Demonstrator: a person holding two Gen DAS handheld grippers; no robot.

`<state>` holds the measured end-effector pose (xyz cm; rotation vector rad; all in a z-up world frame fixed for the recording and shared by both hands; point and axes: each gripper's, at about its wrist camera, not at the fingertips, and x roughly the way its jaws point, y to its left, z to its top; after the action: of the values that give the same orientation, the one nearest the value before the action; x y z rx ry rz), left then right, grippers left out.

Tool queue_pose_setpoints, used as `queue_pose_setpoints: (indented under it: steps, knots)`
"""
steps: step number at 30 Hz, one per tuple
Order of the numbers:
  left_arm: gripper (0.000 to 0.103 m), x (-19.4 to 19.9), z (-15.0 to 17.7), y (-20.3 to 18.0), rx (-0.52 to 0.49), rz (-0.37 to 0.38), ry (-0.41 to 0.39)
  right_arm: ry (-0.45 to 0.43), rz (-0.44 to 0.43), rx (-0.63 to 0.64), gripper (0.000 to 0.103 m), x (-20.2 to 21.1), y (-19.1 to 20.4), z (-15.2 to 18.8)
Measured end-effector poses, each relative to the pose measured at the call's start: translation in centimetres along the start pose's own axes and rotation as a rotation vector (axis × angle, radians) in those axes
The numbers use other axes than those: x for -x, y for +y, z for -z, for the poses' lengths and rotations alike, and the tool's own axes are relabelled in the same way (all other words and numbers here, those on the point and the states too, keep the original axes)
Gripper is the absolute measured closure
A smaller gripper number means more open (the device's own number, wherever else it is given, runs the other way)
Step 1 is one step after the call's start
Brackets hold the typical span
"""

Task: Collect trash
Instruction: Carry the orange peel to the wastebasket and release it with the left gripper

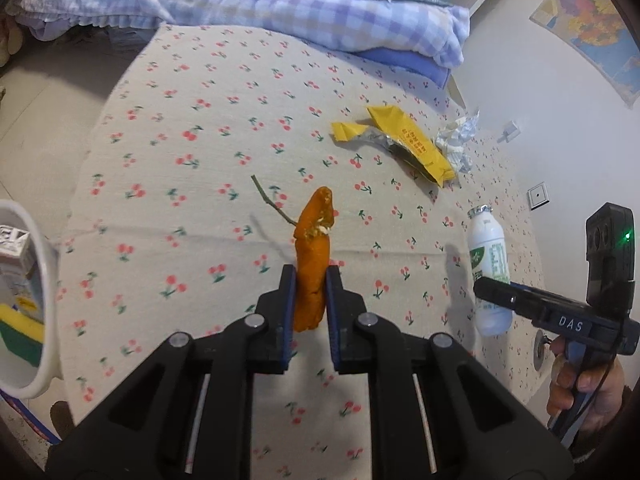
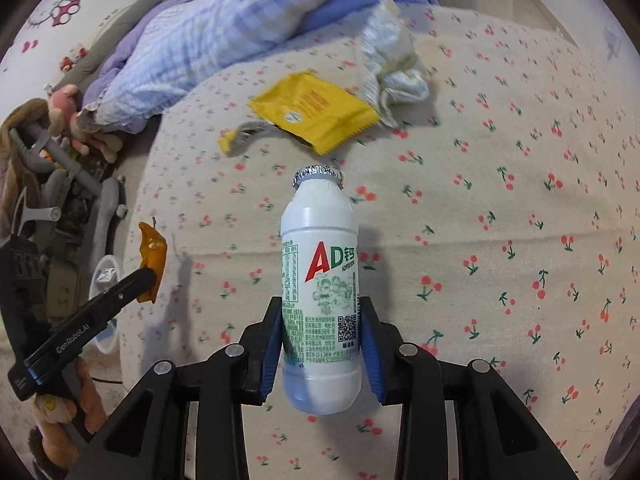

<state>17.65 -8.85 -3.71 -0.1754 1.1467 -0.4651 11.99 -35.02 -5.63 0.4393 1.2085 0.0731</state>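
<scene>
My left gripper [image 1: 311, 276] is shut on an orange peel [image 1: 314, 240], which sticks up past the fingertips above the cherry-print sheet [image 1: 192, 184]. In the right wrist view the same peel [image 2: 152, 252] hangs from that left gripper [image 2: 148, 274] at the left. My right gripper [image 2: 320, 308] is shut on the lower half of a white foil-capped drink bottle [image 2: 320, 240], its blue pads pressing both sides. The left wrist view shows the bottle [image 1: 490, 264] in the right gripper [image 1: 486, 292] at the right, with a hand on the handle.
A torn yellow wrapper [image 1: 412, 144] and crumpled white paper [image 1: 456, 140] lie further up the sheet, and a thin twig [image 1: 272, 200] lies near the peel. A white bin [image 1: 50, 320] holding a carton and a sponge stands at the left. A checked blanket [image 1: 280, 0] is heaped at the far end.
</scene>
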Motion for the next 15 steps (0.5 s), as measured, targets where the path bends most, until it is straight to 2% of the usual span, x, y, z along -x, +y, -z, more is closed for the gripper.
queue_pose_setpoints:
  steps: [7, 15]
  knots:
    - [0.088, 4.5, 1.3, 3.6, 0.06, 0.002, -0.042, -0.05, -0.068, 0.037, 0.066, 2.2, 3.3, 0.7]
    - [0.087, 9.1, 2.8, 9.6, 0.141, -0.057, -0.104, -0.071, -0.128, 0.123, 0.066, 2.4, 9.6, 0.9]
